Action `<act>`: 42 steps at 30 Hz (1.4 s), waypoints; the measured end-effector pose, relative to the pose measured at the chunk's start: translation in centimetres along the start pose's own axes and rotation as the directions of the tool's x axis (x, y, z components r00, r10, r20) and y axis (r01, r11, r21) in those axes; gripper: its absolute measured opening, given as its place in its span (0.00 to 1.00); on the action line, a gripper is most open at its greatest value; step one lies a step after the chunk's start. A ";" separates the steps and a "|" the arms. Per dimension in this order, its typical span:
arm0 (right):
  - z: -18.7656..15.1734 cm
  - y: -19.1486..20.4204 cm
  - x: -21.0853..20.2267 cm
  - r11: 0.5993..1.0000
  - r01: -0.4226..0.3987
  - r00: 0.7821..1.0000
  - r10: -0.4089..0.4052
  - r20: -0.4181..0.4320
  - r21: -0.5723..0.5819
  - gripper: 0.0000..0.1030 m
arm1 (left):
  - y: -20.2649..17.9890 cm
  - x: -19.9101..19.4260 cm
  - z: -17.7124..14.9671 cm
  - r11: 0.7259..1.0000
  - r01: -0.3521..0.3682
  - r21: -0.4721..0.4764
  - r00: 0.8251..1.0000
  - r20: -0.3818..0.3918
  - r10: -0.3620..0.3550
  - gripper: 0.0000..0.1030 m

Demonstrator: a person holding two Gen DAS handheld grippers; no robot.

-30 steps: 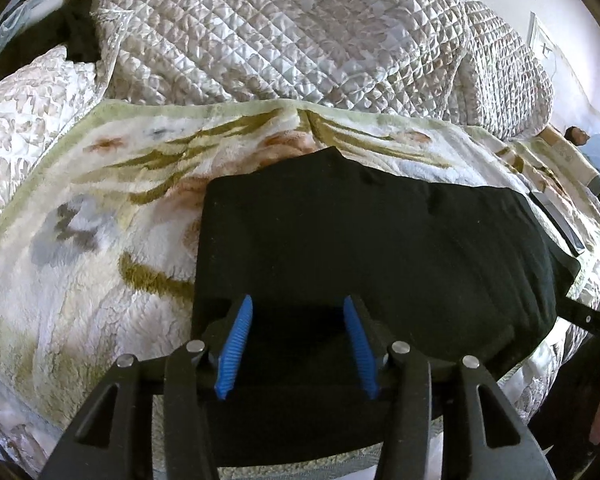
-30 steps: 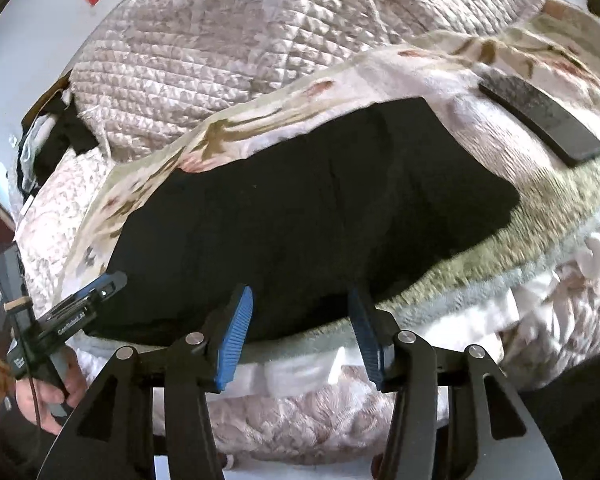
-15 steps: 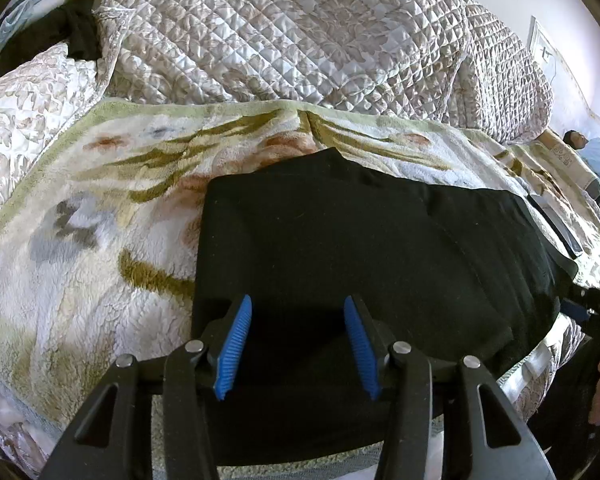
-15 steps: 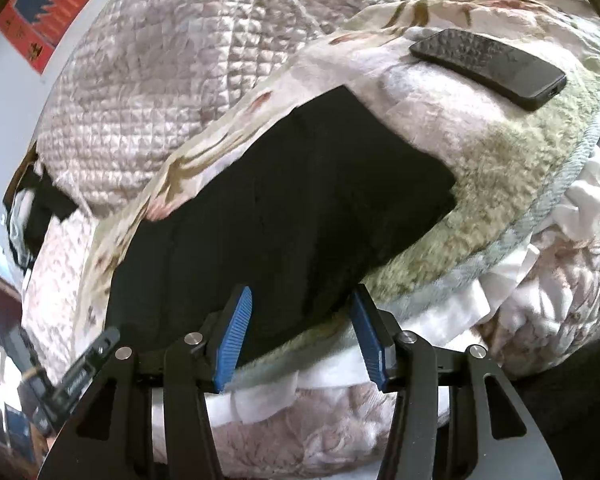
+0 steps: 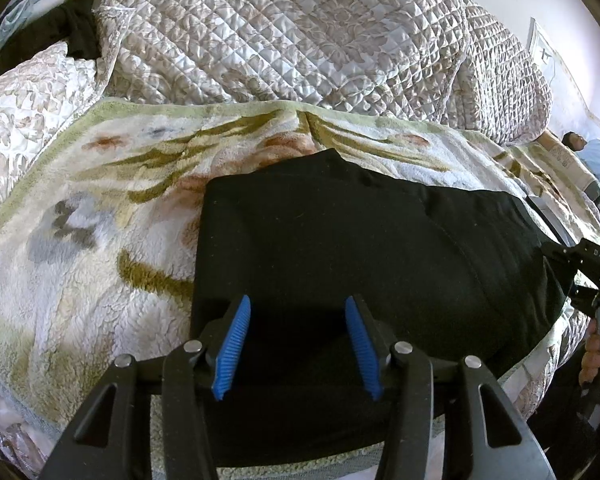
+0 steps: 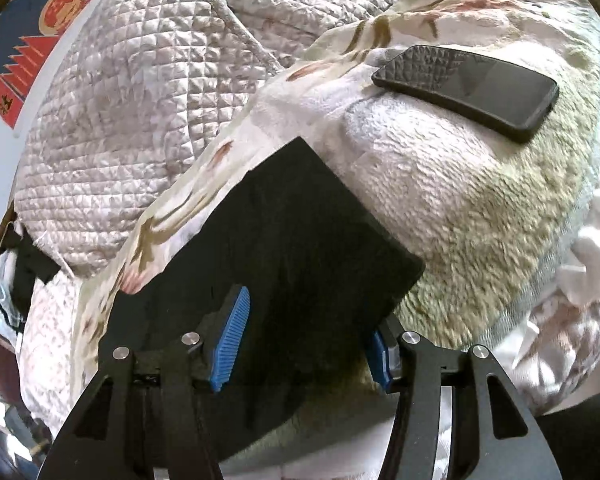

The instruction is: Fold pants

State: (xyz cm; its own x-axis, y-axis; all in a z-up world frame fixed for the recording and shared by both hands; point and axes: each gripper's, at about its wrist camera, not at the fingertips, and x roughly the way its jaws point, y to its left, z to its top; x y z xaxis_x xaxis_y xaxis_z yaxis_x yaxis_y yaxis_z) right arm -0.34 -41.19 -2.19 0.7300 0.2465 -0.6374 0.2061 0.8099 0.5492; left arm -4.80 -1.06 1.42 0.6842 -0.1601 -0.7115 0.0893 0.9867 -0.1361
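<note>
The black pants (image 5: 340, 248) lie folded flat on a floral fleece blanket (image 5: 80, 248) on the bed. My left gripper (image 5: 296, 340) is open over the near left end of the pants, holding nothing. My right gripper (image 6: 304, 336) is open at the right end of the pants (image 6: 276, 248); the near corner of the cloth lies between its blue pads (image 6: 230, 340), and the right pad is partly hidden behind the cloth. The right gripper also shows at the right edge of the left wrist view (image 5: 592, 276).
A black phone (image 6: 466, 86) lies on the blanket (image 6: 460, 200) to the right of the pants. A bulky quilted cover (image 5: 300, 32) is heaped behind. Dark clothes (image 5: 72, 36) lie at the far left. The bed edge with white sheets (image 6: 572, 288) runs close by.
My right gripper has swung right and come in close to the right end of the pants, so the corner now sits between its pads. My left gripper has hardly moved.
</note>
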 end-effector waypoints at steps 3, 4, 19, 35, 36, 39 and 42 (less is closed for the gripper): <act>0.8 1.5 -1.1 0.998 -0.027 0.999 0.028 0.022 -0.054 0.24 | 0.1 -0.2 0.2 1.000 0.009 -0.016 1.000 0.000 -0.009 0.51; 1.1 2.2 -1.5 0.996 -0.042 0.999 0.044 0.026 -0.075 0.23 | 0.2 -0.4 0.4 1.000 0.011 -0.022 1.000 0.001 -0.011 0.51; -5.8 21.7 -1.0 0.767 -0.408 0.913 0.337 -0.230 -0.495 0.22 | 7.5 -4.1 1.5 0.973 -0.088 -0.212 0.990 0.090 0.109 0.51; -14.2 25.5 3.8 0.644 -0.424 0.899 0.217 -0.380 -0.637 0.22 | 12.3 -4.9 0.3 0.934 -0.102 -0.343 0.986 0.088 0.140 0.51; -14.6 25.6 4.3 0.643 -0.422 0.898 0.199 -0.393 -0.639 0.22 | 12.2 -4.9 0.3 0.934 -0.100 -0.342 0.986 0.090 0.139 0.51; -16.1 25.4 4.6 0.630 -0.413 0.902 0.183 -0.391 -0.657 0.22 | 12.1 -5.0 0.3 0.936 -0.099 -0.339 0.986 0.093 0.138 0.51; -16.2 25.5 4.4 0.619 -0.421 0.899 0.190 -0.393 -0.663 0.22 | 12.1 -4.9 0.4 0.934 -0.103 -0.342 0.986 0.091 0.142 0.51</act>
State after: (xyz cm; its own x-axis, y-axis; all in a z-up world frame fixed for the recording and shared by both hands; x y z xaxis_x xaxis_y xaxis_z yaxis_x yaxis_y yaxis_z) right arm -2.44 -10.89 0.27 0.4394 0.5851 -0.6816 -0.6119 0.7505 0.2496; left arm -6.85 11.65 3.54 0.7528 -0.0146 -0.6581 -0.2349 0.9280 -0.2893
